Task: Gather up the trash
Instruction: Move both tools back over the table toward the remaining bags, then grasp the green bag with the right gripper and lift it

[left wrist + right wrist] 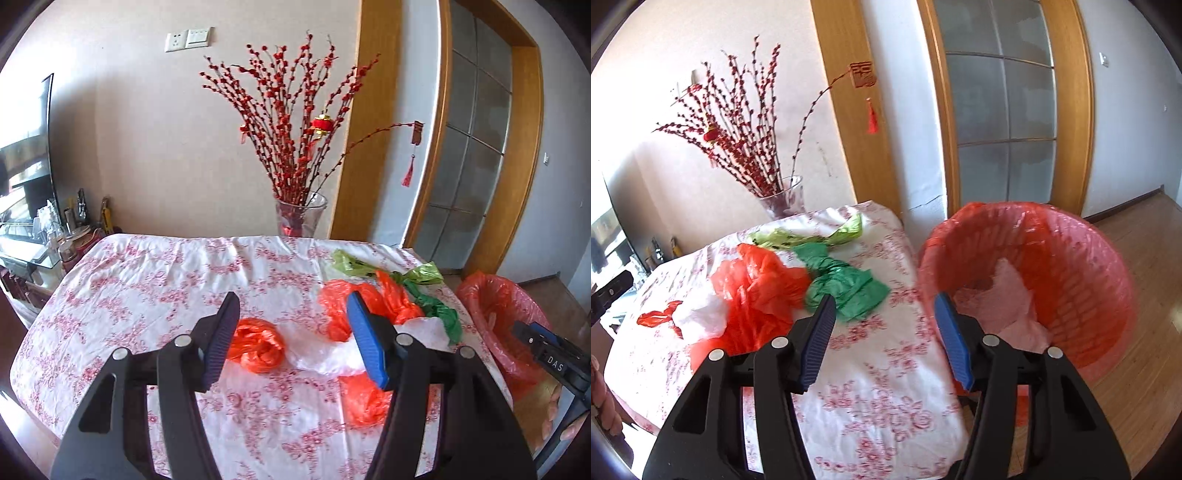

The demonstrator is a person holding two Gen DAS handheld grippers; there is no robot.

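Crumpled plastic bags lie on the floral tablecloth (166, 280): a rolled orange bag (256, 345), a white bag (325, 356), a larger orange bag (397, 301), a dark green bag (439, 312) and a light green bag (349, 263). My left gripper (291, 306) hangs open above the rolled orange bag and the white bag, gripping nothing. My right gripper (884, 306) is open and empty over the table's right edge, between the dark green bag (846, 284) and the bin (1089, 288). The bin has a red liner and holds pale crumpled trash (1004, 299).
A glass vase (301, 218) of red blossom branches stands behind the table's far edge. The bin (491, 295) stands on the wooden floor right of the table, before a glazed wooden door (1004, 110). A TV and shelf clutter (70, 236) sit far left.
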